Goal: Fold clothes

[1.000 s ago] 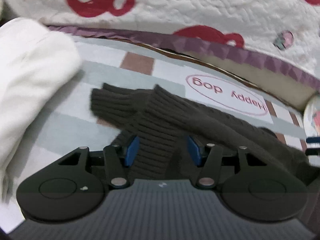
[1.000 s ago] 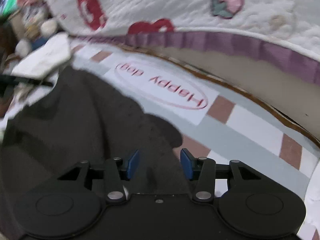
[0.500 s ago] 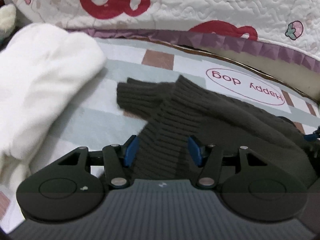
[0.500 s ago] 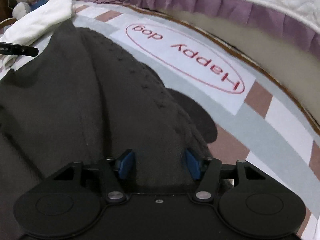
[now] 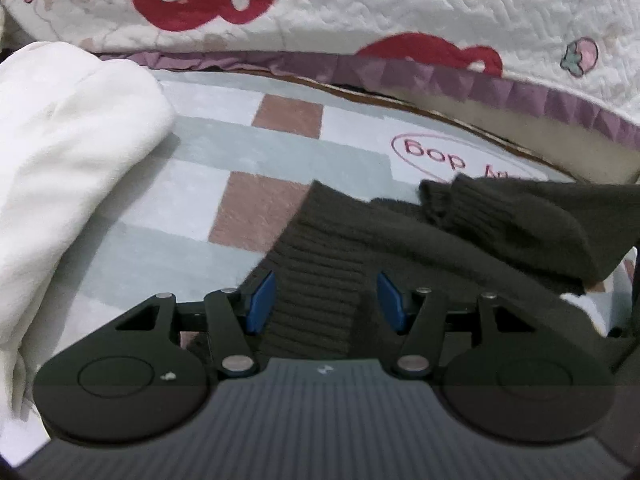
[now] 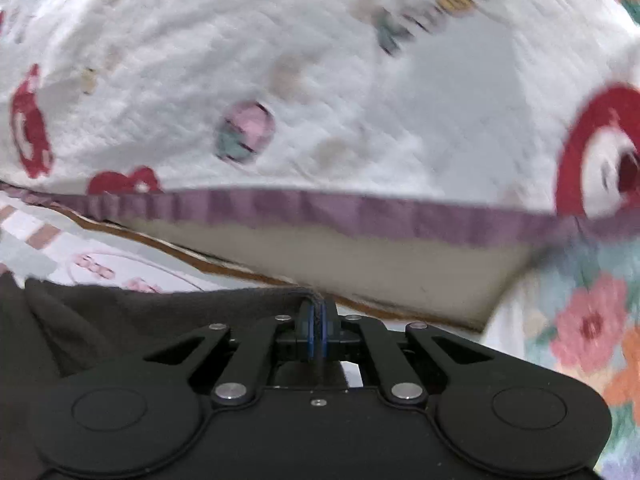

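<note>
A dark brown knitted sweater [image 5: 460, 240] lies on a checked mat with a "Happy dog" oval. My left gripper [image 5: 326, 300] is open, its blue pads [image 5: 262, 300] standing either side of a ribbed cuff or hem of the sweater without closing on it. A second ribbed cuff [image 5: 452, 200] is draped over the body further right. In the right wrist view the sweater [image 6: 140, 320] hangs stretched to the left, and my right gripper [image 6: 318, 330] is shut on its edge, lifted off the mat.
A white fleecy garment [image 5: 68, 168] is piled at the left. A quilted bedspread with red bears and a purple frill [image 5: 400, 68] hangs along the back, also filling the right wrist view [image 6: 320, 100]. A floral fabric [image 6: 592, 320] lies at the right.
My right gripper has shut on the sweater's edge and lifted it, tilting up toward the bedspread. The sweater's sleeve has shifted right and folded over the body. The left gripper stays open.
</note>
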Demonstrator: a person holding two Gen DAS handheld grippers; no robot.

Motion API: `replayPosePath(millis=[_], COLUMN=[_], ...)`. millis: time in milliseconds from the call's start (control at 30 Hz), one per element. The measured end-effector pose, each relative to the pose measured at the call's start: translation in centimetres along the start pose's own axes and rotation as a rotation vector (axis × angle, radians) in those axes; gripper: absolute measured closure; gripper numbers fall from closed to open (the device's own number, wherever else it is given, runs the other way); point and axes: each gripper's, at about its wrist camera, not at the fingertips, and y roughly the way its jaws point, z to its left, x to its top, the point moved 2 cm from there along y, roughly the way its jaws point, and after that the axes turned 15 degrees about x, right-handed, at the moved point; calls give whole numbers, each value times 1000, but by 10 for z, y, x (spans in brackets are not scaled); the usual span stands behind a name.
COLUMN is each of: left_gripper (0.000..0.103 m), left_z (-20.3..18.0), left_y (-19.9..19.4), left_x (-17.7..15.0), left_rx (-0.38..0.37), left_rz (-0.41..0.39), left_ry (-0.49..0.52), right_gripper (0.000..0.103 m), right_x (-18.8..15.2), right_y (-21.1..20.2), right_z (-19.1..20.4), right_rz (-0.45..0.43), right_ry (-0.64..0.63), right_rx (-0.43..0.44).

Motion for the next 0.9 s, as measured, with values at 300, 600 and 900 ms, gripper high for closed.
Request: replayPosePath(millis=[300, 600, 900], left_gripper=[41, 29, 101], left_z=[-16, -6, -7], left_y=[16, 11, -13], left_x=[6, 4, -4], left_rx=[6, -104, -18], left_rz=[34, 104, 17], left_ry=[85, -42, 111], right_gripper=[100, 100, 99], right_x=[-29, -59, -81], right_y=[-47, -45, -40], right_z=[-46, -70, -69], right_rz=[-55, 104, 103], right_ry=[36, -3, 15], right_rx=[-227, -224, -210])
